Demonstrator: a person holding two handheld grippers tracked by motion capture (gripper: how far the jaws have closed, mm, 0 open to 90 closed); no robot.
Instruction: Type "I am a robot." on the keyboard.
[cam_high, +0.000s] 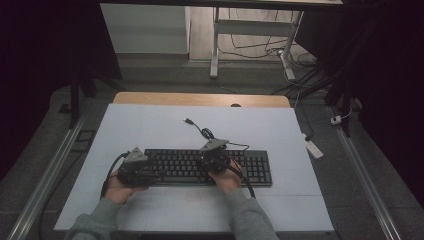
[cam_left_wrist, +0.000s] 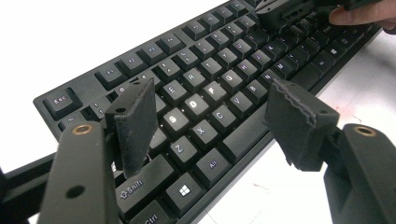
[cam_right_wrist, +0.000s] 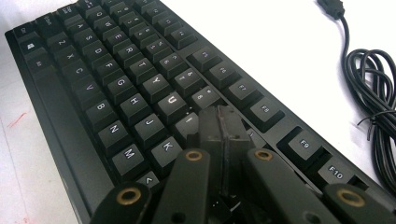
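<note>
High view: black keyboard (cam_high: 210, 167) lying lengthwise on the white table (cam_high: 150, 130), its coiled USB cable (cam_high: 202, 131) behind it. Left gripper (cam_high: 150, 172) at the keyboard's left end, jaws spread wide over the Z, X and C keys, holding nothing. Right gripper (cam_high: 212, 161) over the middle keys, jaws pressed together and empty, tips beside the I key (cam_right_wrist: 189, 122).
</note>
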